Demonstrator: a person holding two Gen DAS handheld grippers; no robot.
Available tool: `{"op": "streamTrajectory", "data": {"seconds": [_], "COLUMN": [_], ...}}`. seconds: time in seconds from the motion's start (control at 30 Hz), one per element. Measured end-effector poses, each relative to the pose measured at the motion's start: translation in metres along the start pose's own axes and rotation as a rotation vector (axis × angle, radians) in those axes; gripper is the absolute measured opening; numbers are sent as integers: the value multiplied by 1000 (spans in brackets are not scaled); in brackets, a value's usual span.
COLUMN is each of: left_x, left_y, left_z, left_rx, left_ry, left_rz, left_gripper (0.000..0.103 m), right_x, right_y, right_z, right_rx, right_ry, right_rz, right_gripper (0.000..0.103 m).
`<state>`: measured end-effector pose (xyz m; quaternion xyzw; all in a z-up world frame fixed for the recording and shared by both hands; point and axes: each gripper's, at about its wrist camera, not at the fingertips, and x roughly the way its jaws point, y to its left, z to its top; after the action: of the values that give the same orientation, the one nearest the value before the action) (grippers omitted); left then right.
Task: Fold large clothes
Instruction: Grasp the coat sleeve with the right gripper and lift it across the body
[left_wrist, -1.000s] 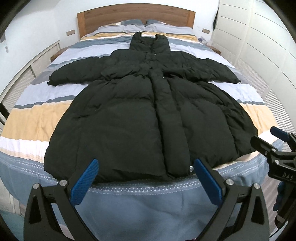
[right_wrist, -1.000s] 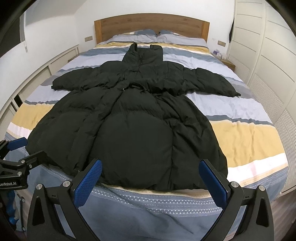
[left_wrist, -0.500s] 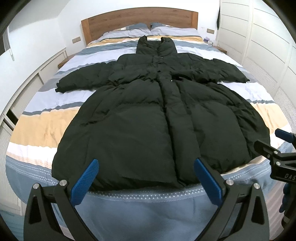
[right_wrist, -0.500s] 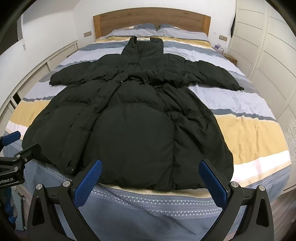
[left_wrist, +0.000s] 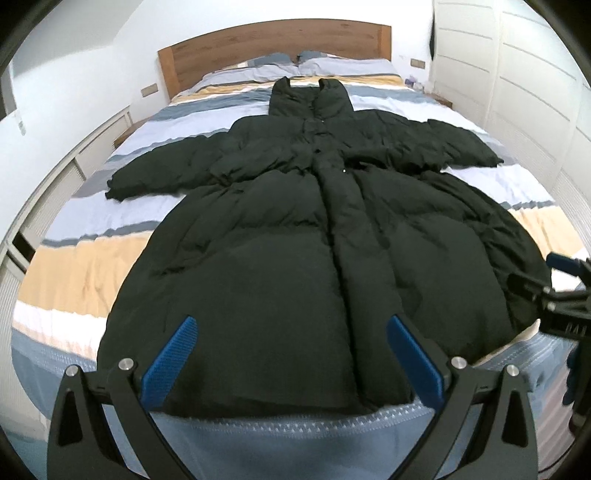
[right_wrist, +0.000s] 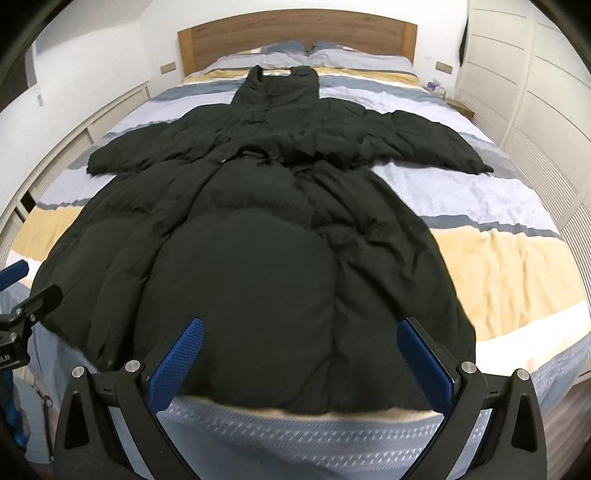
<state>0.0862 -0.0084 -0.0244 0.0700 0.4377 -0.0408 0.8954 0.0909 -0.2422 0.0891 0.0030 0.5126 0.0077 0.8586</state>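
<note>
A: What's hidden?

B: The hem of the black puffer coat (left_wrist: 295, 258) at the foot edge of the bed (left_wrist: 74, 273) is partly behind my blue pads (left_wrist: 170, 362). The far edge is blurred.

A: Grippers?

B: My left gripper (left_wrist: 291, 365) is spread wide and holds nothing. My right gripper (right_wrist: 299, 369) is the same, just short of the hem.

A: Coat?

B: Quilted, matte, puffy panels. It lies flat with sleeves spread toward the side edges and its hood toward the wooden headboard (right_wrist: 295, 33). The striped duvet (right_wrist: 498, 251) under it is wrinkled.
</note>
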Motion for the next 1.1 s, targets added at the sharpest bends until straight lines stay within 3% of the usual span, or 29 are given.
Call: {"op": "streamTrajectory", "data": {"seconds": [0.37,0.53,0.8,0.93,1.1], "left_x": [48,69,95,104,121], "left_y": [9,32,74,77,80], "left_z": [43,61,92,103,113], "left_rx": [-9,-57,-147,-137,-156], "left_ry": [58,52,54,66,90], "left_rz": [-28,36,71,36,30], "left_gripper": [103,103,103,103,103], "right_x": [36,51,94,125,168], "right_y": [-55,-96,-167,-199,-248], "right_z": [52,91,152,173,182], "right_rx": [79,139,282,355,544], "right_ry": [-38,-94,-183,-152,-136], "right_rz": [-36,-60,-20,34,109], "right_gripper": [102,102,102,102,102]}}
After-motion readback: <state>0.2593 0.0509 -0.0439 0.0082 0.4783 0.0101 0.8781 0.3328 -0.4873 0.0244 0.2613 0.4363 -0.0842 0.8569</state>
